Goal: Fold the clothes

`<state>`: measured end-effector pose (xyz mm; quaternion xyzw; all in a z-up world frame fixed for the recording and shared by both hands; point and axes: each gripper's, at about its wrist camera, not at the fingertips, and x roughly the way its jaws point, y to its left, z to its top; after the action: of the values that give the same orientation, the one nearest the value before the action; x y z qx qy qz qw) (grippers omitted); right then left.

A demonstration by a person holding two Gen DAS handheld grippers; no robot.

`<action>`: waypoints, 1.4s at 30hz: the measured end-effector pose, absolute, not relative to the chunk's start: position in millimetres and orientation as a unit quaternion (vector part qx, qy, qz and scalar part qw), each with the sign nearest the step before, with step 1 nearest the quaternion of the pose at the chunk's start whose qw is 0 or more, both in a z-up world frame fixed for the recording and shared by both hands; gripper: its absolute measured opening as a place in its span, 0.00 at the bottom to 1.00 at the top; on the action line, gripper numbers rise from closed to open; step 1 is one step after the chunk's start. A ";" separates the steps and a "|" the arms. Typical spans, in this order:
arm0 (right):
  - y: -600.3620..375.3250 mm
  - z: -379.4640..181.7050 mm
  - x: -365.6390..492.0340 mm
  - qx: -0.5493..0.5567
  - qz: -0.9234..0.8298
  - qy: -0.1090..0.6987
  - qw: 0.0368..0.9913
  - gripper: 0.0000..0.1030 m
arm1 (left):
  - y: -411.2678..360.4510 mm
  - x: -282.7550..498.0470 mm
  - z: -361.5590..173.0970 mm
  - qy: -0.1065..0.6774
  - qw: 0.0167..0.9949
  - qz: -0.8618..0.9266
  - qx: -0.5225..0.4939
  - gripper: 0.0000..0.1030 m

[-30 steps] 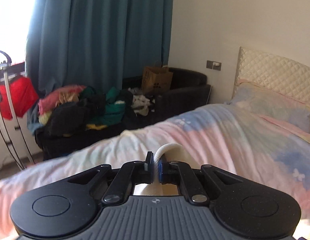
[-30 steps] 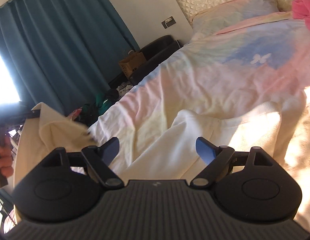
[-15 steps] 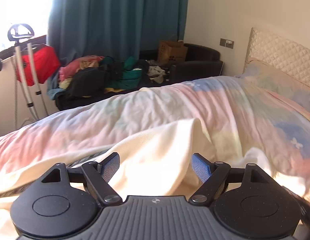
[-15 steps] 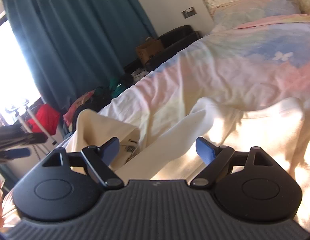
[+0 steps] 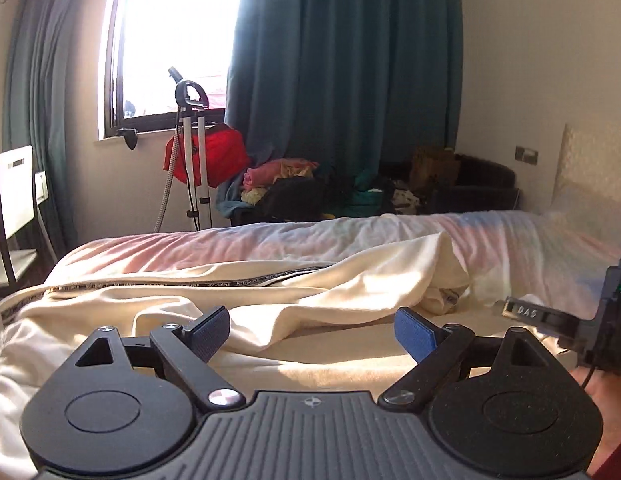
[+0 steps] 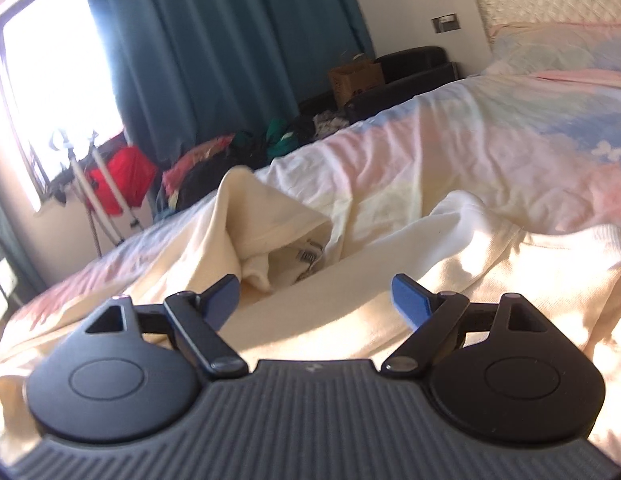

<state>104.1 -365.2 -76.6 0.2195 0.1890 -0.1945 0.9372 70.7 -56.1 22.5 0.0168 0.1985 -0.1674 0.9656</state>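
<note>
A cream garment (image 5: 294, 300) lies rumpled across the pastel bedspread (image 5: 190, 246), with a dark lettered band along one fold. My left gripper (image 5: 312, 330) hovers just above it, open, nothing between its blue pads. In the right wrist view the same cream garment (image 6: 450, 272) spreads under my right gripper (image 6: 314, 294), which is open and holds nothing; a label shows in a raised fold (image 6: 306, 254). The right gripper's body (image 5: 590, 320) shows at the right edge of the left wrist view, held by a hand (image 5: 606, 408).
A dark sofa (image 5: 462, 188) piled with clothes (image 5: 294, 184) stands beyond the bed, with a cardboard box (image 6: 356, 78) on it. A garment steamer stand (image 5: 190, 152) with a red bag is under the window. A chair (image 5: 14, 216) is at left. Headboard and pillow (image 6: 550, 44) lie at right.
The left gripper let go of the cream garment and opened, then swung left toward the window. The raised fold dropped onto the bed. The right gripper stayed open and shifted slightly.
</note>
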 end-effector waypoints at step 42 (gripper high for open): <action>-450.0 -53.4 281.2 0.019 -0.235 0.268 0.934 0.11 | 25.5 161.3 -77.2 0.270 0.921 -0.210 -0.186 0.91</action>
<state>281.2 -450.0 -53.4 0.0193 0.2683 -0.2350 0.9340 161.3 25.5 -77.2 -0.1860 0.2701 -0.2095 0.9212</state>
